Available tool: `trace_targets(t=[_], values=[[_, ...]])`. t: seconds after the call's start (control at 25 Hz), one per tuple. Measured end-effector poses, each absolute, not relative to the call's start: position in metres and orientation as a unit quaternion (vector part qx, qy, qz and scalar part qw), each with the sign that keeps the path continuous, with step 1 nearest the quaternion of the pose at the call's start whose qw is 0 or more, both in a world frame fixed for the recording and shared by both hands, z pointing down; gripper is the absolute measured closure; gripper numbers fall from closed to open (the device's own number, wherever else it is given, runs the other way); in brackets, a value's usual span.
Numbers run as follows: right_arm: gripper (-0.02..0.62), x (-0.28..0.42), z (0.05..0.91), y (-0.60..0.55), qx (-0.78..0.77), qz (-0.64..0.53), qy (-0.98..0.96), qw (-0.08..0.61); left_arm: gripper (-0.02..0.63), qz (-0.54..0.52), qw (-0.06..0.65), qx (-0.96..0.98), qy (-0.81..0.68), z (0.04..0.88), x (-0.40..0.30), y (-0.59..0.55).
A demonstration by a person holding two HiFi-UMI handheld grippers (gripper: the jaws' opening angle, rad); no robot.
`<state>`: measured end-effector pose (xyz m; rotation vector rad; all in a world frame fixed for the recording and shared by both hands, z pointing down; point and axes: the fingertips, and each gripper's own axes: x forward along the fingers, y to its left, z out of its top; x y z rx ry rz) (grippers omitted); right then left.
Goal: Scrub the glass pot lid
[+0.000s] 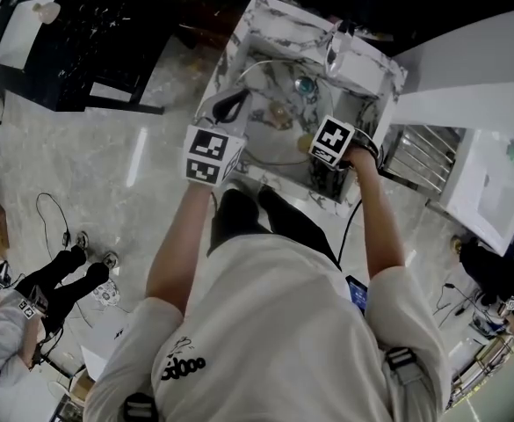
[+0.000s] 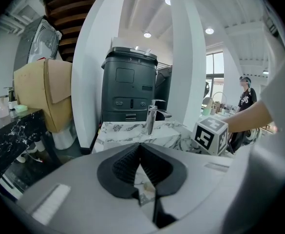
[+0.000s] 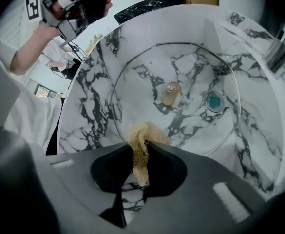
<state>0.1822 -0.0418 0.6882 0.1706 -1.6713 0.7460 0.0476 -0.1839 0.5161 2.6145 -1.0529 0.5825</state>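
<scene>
Right gripper (image 3: 140, 141): jaws clamped on a beige mesh scrub pad (image 3: 143, 133), held over the near side of the sink (image 3: 91, 99). A tuft of the pad sticks out past the jaw tips and sits at the near rim of the glass pot lid (image 3: 186, 69). I cannot tell whether pad and glass actually touch.

The lid lies inside the sink basin and fills most of it, with its rim close to the marble walls. The marble veins show through the glass. Its tan knob (image 3: 170, 92) is near the middle of the basin. The teal drain (image 3: 213, 101) lies just beside the knob, seen through the lid, on the faucet side.

Left gripper (image 2: 140, 146): jaws closed together, tips meeting, nothing between them. It is raised above the left rim of the sink, apart from the lid, and points level across the sink top. The right gripper's marker cube (image 2: 210, 134) shows over the right side of the sink.

The chrome faucet (image 2: 152, 116) stands upright on the far rim of the sink. Behind the sink and past the faucet stands a tall black unit (image 2: 129, 87) between white pillars. A cardboard box (image 2: 45, 94) is well to the left of the sink.
</scene>
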Motion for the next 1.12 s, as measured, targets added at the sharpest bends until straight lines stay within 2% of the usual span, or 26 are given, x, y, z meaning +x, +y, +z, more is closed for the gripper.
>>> trace_targets(t=[0.68, 1.12], values=[[0.543, 0.215, 0.703, -0.11, 0.223, 0.307, -0.699, 0.606, 0.595, 0.206, 0.143, 0.894, -0.371, 0.526, 0.042, -0.187], [0.543, 0.212, 0.711, -0.171, 0.306, 0.227, -0.71, 0.592, 0.595, 0.215, 0.156, 0.883, -0.386, 0.535, 0.031, -0.194]])
